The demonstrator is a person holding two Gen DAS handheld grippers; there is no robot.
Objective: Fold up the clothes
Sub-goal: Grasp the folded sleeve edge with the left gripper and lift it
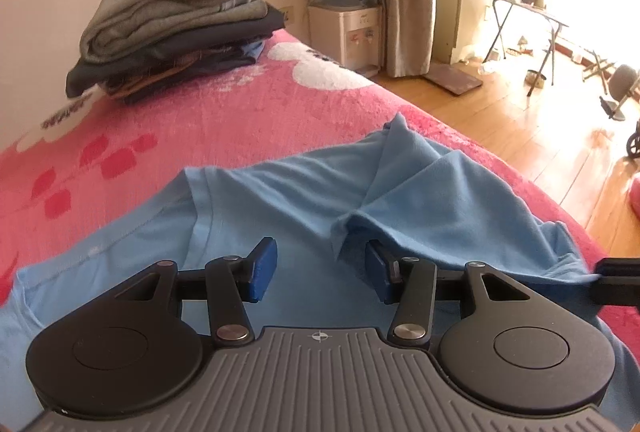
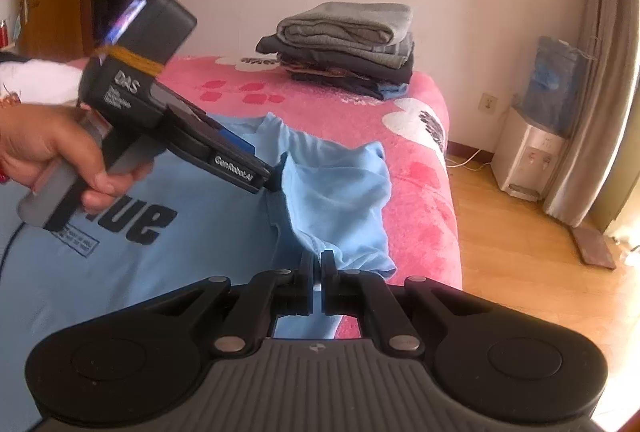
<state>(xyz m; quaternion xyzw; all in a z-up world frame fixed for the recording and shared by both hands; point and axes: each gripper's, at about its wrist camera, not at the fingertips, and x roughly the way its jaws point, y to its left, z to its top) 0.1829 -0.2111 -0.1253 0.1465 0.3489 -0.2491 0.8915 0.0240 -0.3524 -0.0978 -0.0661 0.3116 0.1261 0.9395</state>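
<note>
The light-blue cotton T-shirt with dark printed lettering (image 2: pixel 168 232) lies spread on the pink plush blanket with white flower shapes (image 1: pixel 248 112), its body flat and one sleeve (image 2: pixel 340 192) lifted and turned partway in over the chest. The right gripper (image 2: pixel 318 272) has its tongs pressed together on the hem of that sleeve, and the cloth rises in a slack ridge just ahead of them. The left gripper (image 1: pixel 320 268) hovers low over the shirt with its blue-padded tongs spread; the creased edge of the sleeve sits right at its right-hand pad, not yet pinched. In the right wrist view the person's hand (image 2: pixel 48 152) grips the left tool's handle, the tool's nose pointing at the sleeve seam.

By my reading the step in hand is folding the sleeve inward. The next move calls for laying the pinched hem flat across the chest and keeping the fold line straight at the shoulder seam.

Well beyond both tongs, by the wall, stands a stack of folded grey and dark garments (image 1: pixel 172 24).
</note>
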